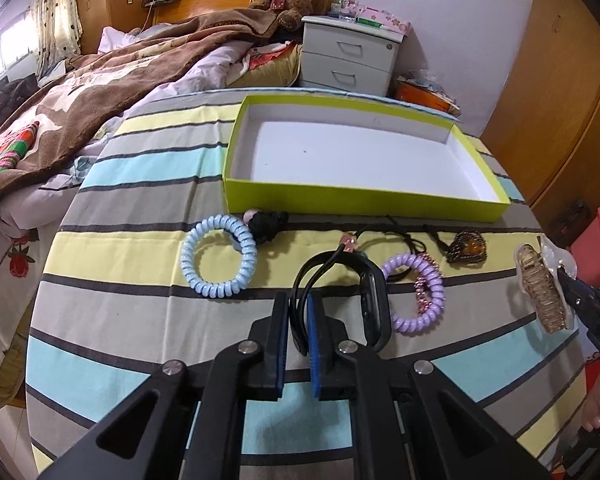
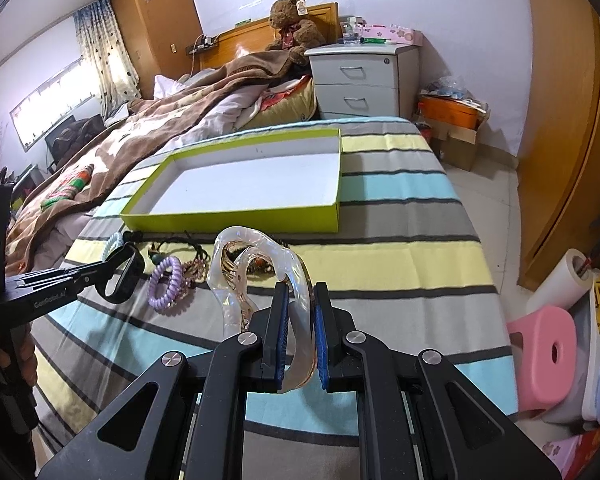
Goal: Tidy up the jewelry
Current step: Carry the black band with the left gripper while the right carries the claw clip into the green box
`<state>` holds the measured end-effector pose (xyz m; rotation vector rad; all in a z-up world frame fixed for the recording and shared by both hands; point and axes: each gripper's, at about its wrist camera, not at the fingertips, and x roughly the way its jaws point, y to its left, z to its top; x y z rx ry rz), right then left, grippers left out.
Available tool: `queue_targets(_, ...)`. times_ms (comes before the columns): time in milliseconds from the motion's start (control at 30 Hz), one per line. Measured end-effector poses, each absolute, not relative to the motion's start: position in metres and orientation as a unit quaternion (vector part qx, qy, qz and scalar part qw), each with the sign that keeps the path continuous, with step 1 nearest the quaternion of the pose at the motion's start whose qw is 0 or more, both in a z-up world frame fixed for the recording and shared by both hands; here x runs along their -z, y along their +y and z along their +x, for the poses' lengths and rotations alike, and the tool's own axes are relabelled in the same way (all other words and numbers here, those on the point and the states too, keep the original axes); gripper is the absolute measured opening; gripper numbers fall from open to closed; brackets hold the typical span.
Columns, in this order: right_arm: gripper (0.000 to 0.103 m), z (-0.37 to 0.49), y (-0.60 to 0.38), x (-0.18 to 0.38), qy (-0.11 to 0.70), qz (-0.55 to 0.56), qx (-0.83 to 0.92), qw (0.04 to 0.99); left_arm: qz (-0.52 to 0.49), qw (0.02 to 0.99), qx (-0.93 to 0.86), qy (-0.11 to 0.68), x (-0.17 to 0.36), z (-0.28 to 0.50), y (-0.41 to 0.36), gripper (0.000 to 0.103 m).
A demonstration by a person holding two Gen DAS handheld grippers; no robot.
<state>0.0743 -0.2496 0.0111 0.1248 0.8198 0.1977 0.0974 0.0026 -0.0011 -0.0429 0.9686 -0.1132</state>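
Note:
My left gripper (image 1: 299, 300) is shut on the strap of a black wristband watch (image 1: 374, 304), held above the striped cloth; it also shows in the right wrist view (image 2: 120, 276). My right gripper (image 2: 300, 292) is shut on a pearly hair claw clip (image 2: 252, 264), seen at the right in the left wrist view (image 1: 540, 288). The empty yellow-green box (image 1: 364, 196) stands behind. On the cloth lie a blue coil hair tie (image 1: 219, 256), a black scrunchie (image 1: 266, 224), a purple coil hair tie (image 1: 420, 292), a pink beaded bracelet (image 1: 422, 300) and an amber pendant on black cord (image 1: 470, 250).
The striped table (image 1: 140, 320) adjoins a bed with a brown blanket (image 1: 100, 100) on the left. A white nightstand (image 1: 350, 56) stands behind. A pink stool (image 2: 544, 352) and a paper roll (image 2: 560, 280) are on the floor to the right.

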Motion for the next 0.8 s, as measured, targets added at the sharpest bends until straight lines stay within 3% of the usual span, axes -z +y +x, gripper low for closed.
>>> queue_targets(800, 0.012, 0.160, -0.233, -0.051, 0.388, 0.056, -0.053, 0.919, -0.036, 0.899, 0.070, 0.431, -0.047, 0.163, 0.010, 0.010)
